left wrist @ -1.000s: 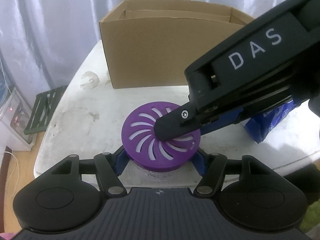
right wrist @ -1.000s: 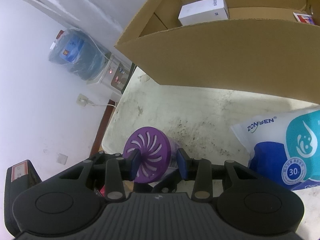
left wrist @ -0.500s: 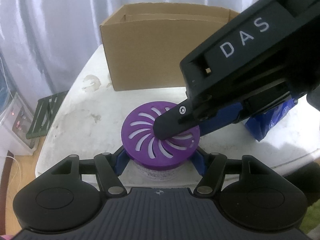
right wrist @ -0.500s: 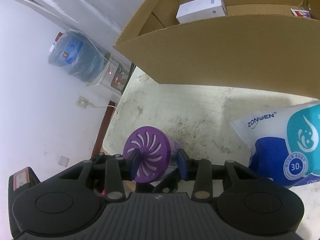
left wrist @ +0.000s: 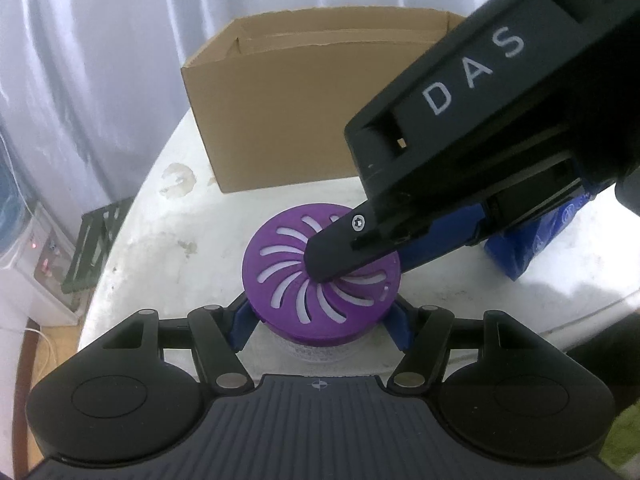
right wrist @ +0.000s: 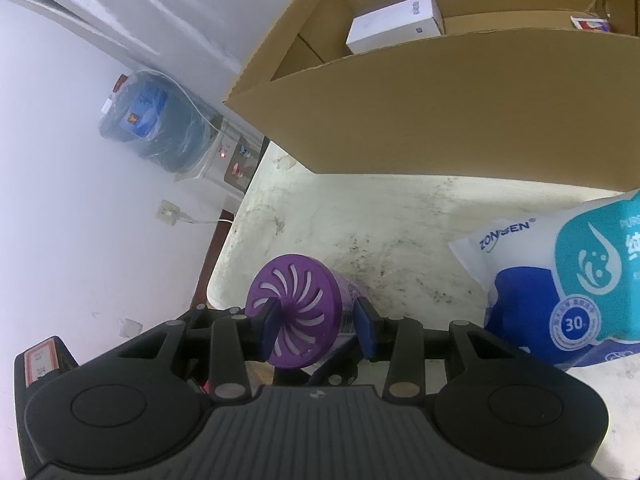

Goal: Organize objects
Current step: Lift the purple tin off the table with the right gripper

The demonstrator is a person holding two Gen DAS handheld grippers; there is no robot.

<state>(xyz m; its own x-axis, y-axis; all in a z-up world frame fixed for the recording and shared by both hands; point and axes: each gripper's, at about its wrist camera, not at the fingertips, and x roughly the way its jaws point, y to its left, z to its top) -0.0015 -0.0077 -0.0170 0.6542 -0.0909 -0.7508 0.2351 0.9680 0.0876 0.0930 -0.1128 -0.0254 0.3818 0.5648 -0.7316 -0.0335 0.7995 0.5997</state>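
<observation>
The cardboard box [left wrist: 304, 96] has drifted farther from the left gripper [left wrist: 320, 320], whose jaws clamp the purple jar [left wrist: 320, 276]. The right gripper [right wrist: 318, 326] grasps its lid, tissue pack [right wrist: 560, 280] rightward.

The left wrist camera sits just behind its own tongs [left wrist: 320, 312] and looks forward and down over the near edge of the table [left wrist: 168, 240], facing the cardboard box [left wrist: 288, 112] and the curtain beyond, very close to the purple vented container [left wrist: 288, 280]. The right wrist camera rides behind the right tongs [right wrist: 318, 330], rolled sideways, looking along the table [right wrist: 360, 216] toward the wall and water dispenser [right wrist: 160, 124], high enough to see into the box [right wrist: 440, 100]. Both views share the container [right wrist: 296, 304], the box, the table top and the blue-and-white packet [right wrist: 568, 280], of which the left view catches only a corner [left wrist: 532, 240].
</observation>
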